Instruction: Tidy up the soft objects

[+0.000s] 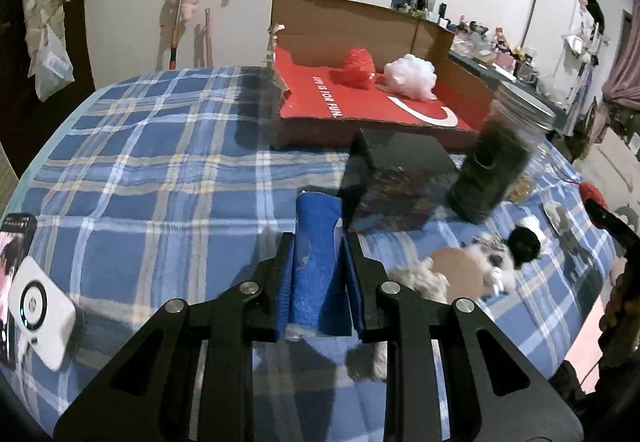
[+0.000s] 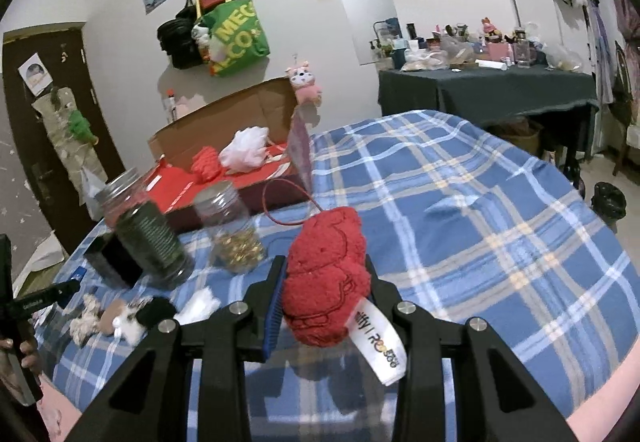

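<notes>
My left gripper (image 1: 318,242) is shut on a blue sponge (image 1: 314,242), held above the blue plaid bed (image 1: 160,162). My right gripper (image 2: 326,274) is shut on a red plush toy (image 2: 326,274) with a white tag (image 2: 378,342) and a red loop, held above the bed (image 2: 480,222). A red-lined cardboard box (image 1: 360,98) lies at the far side and holds a red puff (image 1: 358,68) and a white puff (image 1: 412,74); it also shows in the right wrist view (image 2: 240,178). A grey and white plush (image 1: 472,262) lies on the bed to the right of my left gripper.
A dark jar (image 1: 496,162), a black box (image 1: 404,154) and a clear jar of gold bits (image 2: 232,226) stand near the box. A phone and white charger (image 1: 36,306) lie at the left. A cluttered dark table (image 2: 480,90) stands beyond the bed.
</notes>
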The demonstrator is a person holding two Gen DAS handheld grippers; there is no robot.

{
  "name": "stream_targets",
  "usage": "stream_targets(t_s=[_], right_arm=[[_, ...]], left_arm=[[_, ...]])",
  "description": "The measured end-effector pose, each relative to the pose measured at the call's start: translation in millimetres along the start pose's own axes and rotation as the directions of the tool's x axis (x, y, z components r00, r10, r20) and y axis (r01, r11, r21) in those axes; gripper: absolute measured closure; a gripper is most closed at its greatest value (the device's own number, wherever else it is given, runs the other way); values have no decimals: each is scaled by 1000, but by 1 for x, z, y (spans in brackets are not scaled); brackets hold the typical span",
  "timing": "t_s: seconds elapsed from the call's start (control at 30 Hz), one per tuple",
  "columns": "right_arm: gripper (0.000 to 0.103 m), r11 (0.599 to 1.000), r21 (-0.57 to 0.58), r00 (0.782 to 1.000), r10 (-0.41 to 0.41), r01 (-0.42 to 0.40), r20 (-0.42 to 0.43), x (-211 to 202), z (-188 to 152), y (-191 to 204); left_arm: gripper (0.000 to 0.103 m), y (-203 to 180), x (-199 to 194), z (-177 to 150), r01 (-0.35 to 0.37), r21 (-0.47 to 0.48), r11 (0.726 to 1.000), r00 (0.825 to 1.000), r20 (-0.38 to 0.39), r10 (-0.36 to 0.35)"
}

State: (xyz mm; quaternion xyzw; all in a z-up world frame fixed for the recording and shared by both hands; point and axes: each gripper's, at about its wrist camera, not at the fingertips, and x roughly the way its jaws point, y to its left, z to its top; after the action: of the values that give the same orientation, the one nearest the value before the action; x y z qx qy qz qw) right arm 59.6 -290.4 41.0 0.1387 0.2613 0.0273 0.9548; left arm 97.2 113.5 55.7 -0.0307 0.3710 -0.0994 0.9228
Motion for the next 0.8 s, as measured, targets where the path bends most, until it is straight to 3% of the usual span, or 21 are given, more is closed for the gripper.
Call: stream_targets(t_s=[0.3,0.57,0.8], right_arm=[[67,1000,-3,1000,3,-3,-1,31,39,3],[67,997,-45,998,57,-57,5,60,75,22],[66,981,-145,992,126,-125,-7,87,108,51]], left_arm=[[81,10,14,34,3,10,1000,1000,4,-3],[81,11,17,71,34,15,999,999,32,-35],[81,-14,28,108,87,101,991,995,41,-91]])
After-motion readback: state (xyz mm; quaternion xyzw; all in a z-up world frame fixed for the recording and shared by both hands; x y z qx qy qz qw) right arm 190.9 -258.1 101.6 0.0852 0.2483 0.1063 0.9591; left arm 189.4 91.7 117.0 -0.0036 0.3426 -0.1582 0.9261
